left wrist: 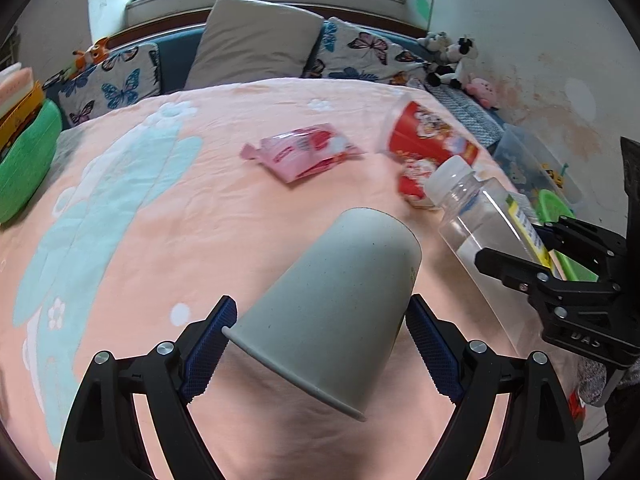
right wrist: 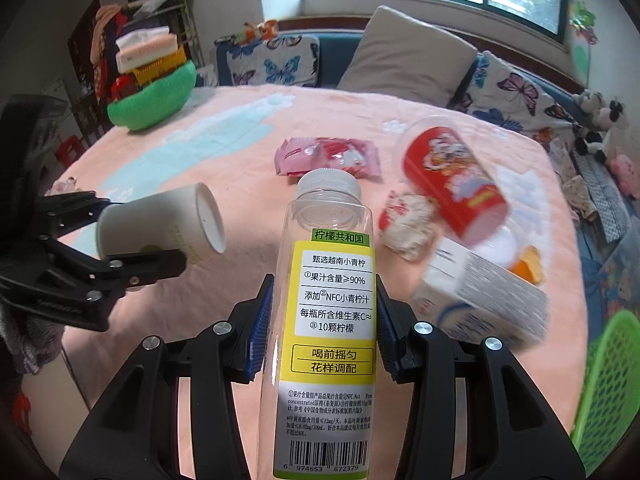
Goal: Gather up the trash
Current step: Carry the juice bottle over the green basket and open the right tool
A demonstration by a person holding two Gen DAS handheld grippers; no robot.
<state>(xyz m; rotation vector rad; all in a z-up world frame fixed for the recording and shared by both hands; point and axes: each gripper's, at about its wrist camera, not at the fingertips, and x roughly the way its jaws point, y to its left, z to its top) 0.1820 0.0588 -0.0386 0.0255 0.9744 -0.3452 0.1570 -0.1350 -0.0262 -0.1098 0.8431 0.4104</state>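
Note:
My left gripper [left wrist: 320, 344] is shut on a grey paper cup [left wrist: 332, 300], held base forward above the pink bedspread; it also shows in the right wrist view [right wrist: 160, 224]. My right gripper [right wrist: 324, 320] is shut on a clear plastic bottle [right wrist: 328, 320] with a yellow label and white cap, seen too in the left wrist view [left wrist: 480, 216]. On the bed lie a pink wrapper [right wrist: 326, 156], a red plastic cup [right wrist: 452, 180], a crumpled red-and-white wrapper [right wrist: 406, 224] and a white carton [right wrist: 480, 300].
A green mesh basket [right wrist: 608, 376] stands at the bed's right edge. Pillows [right wrist: 408, 60] line the headboard. A green bag with stacked items [right wrist: 152, 92] sits at the far left. Plush toys [right wrist: 600, 120] and a clear bin [left wrist: 536, 160] are on the right.

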